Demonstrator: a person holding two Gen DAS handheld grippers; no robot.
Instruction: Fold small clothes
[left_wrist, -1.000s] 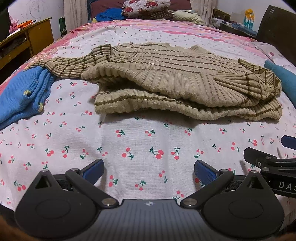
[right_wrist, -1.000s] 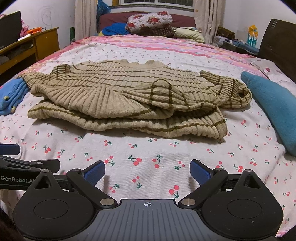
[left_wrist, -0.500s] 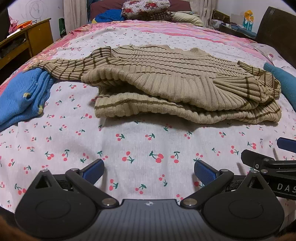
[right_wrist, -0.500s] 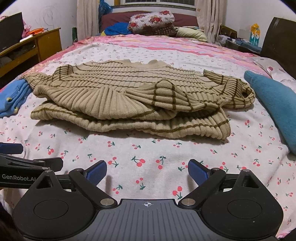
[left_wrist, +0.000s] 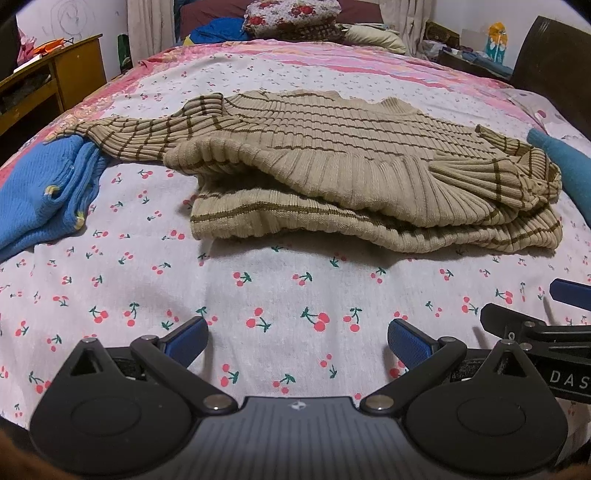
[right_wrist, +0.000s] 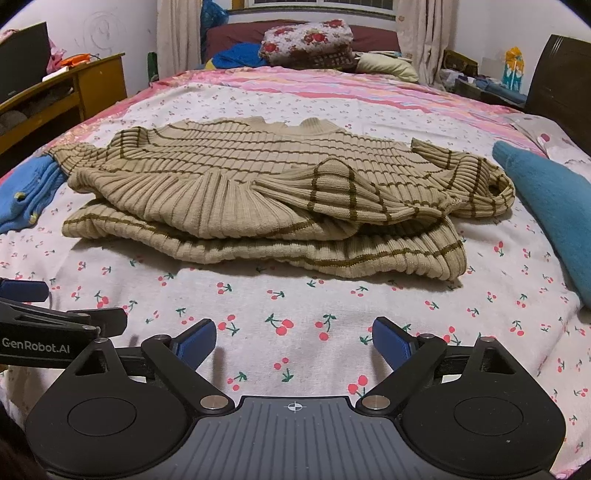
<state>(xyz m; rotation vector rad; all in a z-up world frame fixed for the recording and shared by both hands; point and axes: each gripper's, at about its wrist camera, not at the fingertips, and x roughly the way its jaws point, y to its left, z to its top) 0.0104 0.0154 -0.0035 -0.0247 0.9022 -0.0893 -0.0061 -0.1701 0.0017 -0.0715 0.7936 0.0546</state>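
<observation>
A beige ribbed sweater with brown stripes (left_wrist: 351, 158) lies on the cherry-print bedsheet (left_wrist: 280, 280), its lower part folded up over itself. One sleeve stretches out to the left and the other is bunched at the right (right_wrist: 472, 181). My left gripper (left_wrist: 297, 334) hovers open over bare sheet in front of the sweater's near edge, nothing between its fingers. My right gripper (right_wrist: 293, 338) is open too, also short of the sweater (right_wrist: 258, 177) and holding nothing. Each gripper shows at the edge of the other's view: the right one (left_wrist: 546, 317) and the left one (right_wrist: 55, 317).
A blue knit garment (left_wrist: 40, 192) lies at the left, touching the outstretched sleeve. A teal garment (right_wrist: 546, 199) lies at the right. Pillows and bedding (right_wrist: 306, 40) are piled at the far end. A wooden desk (right_wrist: 74, 88) stands left of the bed and a dark headboard (right_wrist: 561, 74) right.
</observation>
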